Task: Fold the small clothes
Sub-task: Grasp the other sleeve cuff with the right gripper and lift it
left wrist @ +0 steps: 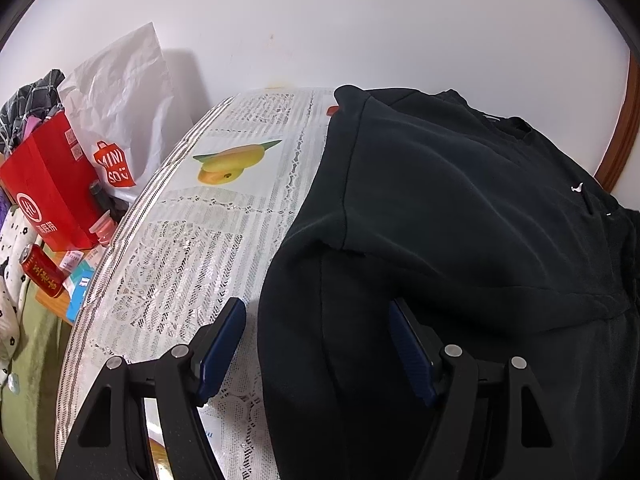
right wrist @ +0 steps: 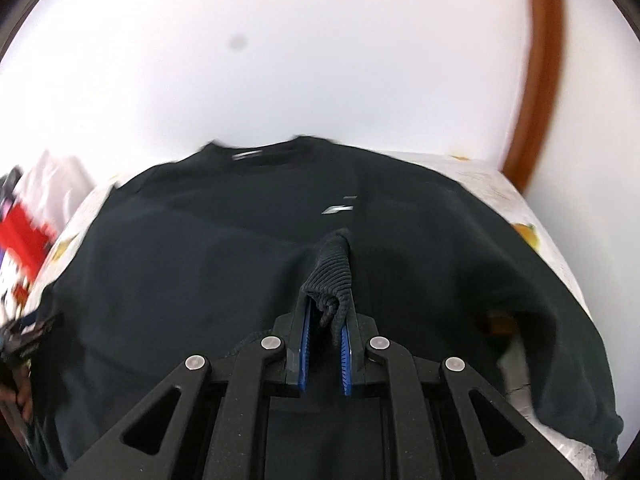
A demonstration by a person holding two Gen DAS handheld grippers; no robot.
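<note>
Clenched on the ribbed cuff (right wrist: 330, 280), the right gripper (right wrist: 324, 332) should be carried toward twelve o'clock, keeping the sleeve flat across the black sweatshirt (right wrist: 200, 240), while the left gripper (left wrist: 316, 340) stays released.

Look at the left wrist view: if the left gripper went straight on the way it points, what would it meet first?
Probably the near left edge of the black sweatshirt, where it lies on the lace tablecloth. The left gripper is open and tilted downward over that edge; depth is unclear, so the cloth could come first.
</note>
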